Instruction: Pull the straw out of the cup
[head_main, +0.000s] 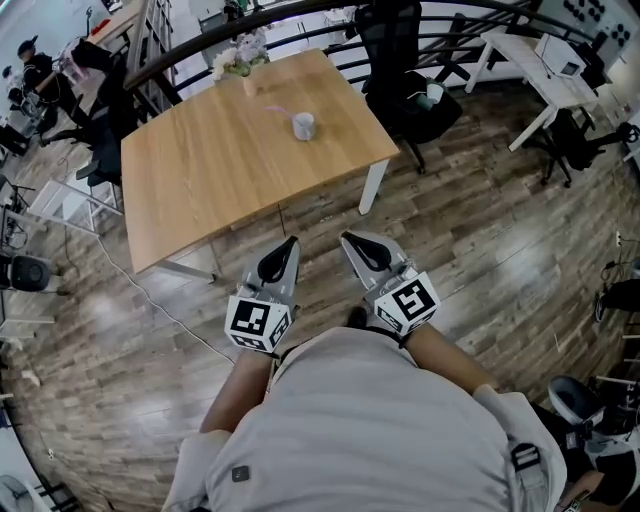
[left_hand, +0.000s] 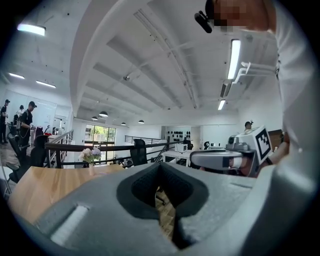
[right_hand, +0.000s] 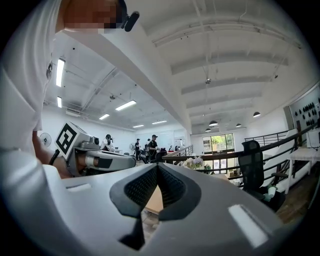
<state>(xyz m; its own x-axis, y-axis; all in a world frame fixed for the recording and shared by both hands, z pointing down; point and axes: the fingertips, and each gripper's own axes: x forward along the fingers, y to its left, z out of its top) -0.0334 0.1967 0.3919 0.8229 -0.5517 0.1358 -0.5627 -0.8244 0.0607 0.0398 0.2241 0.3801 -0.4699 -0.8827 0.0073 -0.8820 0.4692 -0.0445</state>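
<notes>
Wooden table (head_main: 220, 170) with 1 cup (head_main: 304, 125), plank floor (head_main: 480, 260), railing (left_hand: 75, 147) behind.

Grey on both, the left gripper (head_main: 290, 242) and the right gripper (head_main: 348, 238), with black dimpled pads (right_hand: 142, 187) inside. Behind the fingers, black-and-white square-patterned cubes. Out ahead of the fingertips: a pale wood-grain table (head_main: 200, 180), a whitish cup (head_main: 304, 126), a pink straw (head_main: 276, 110). Under the fingers, dark brown plank floor (head_main: 480, 240). Light grey shirt (head_main: 350, 430) behind.
</notes>
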